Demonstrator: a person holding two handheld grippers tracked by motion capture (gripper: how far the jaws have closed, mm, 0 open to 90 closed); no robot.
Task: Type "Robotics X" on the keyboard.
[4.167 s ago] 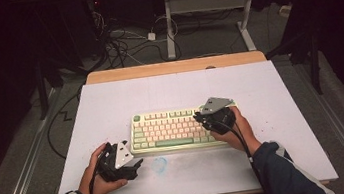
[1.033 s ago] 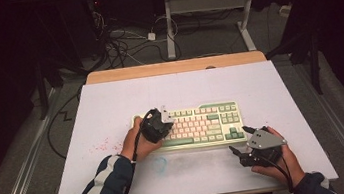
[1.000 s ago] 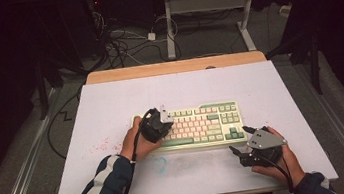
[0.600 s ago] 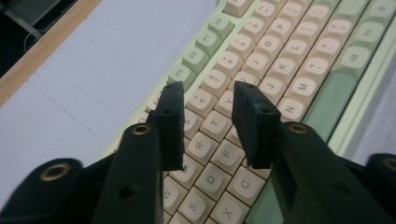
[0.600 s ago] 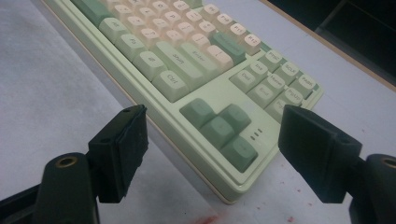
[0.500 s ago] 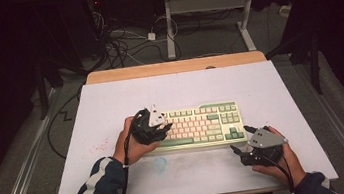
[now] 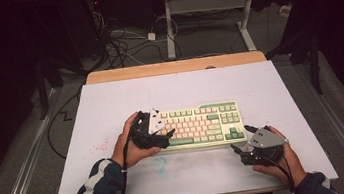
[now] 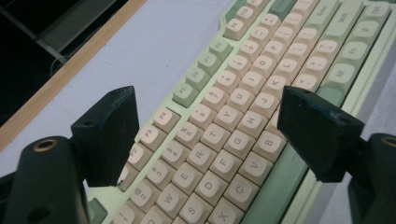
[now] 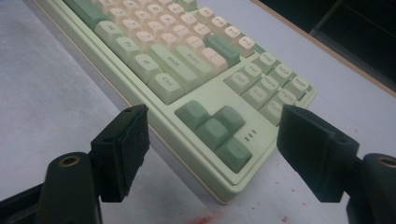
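The left gripper [image 7: 161, 137] is hovering over the left end of the keyboard [image 7: 199, 124], and its 2 jaws have just been opening: in the left gripper view they are standing wide apart with nothing between them but air, the letter rows lying below the gap. Compared with the high view a second ago, when this gripper was sitting lower and closer in on the left-hand keys, it is now sitting slightly back and higher. I am reading that as the end of a key press made with closed jaws; the hand is now letting go of that posture, either to reset for another key or to finish.

The keyboard is lying flat on the white table [image 7: 110, 105], roughly at its middle, long side facing the person, apparently unshifted between the earlier high views and this one.

The right gripper [image 7: 244, 148] is waiting just off the keyboard's near right corner, close to the 4 green arrow keys [image 9: 215, 126]. Its jaws are also spread, nothing between them, and it is sitting in the same spot as a second ago. So the left side's turn is probably wrapping up, and the right hand is well placed for whatever key comes next on its end.
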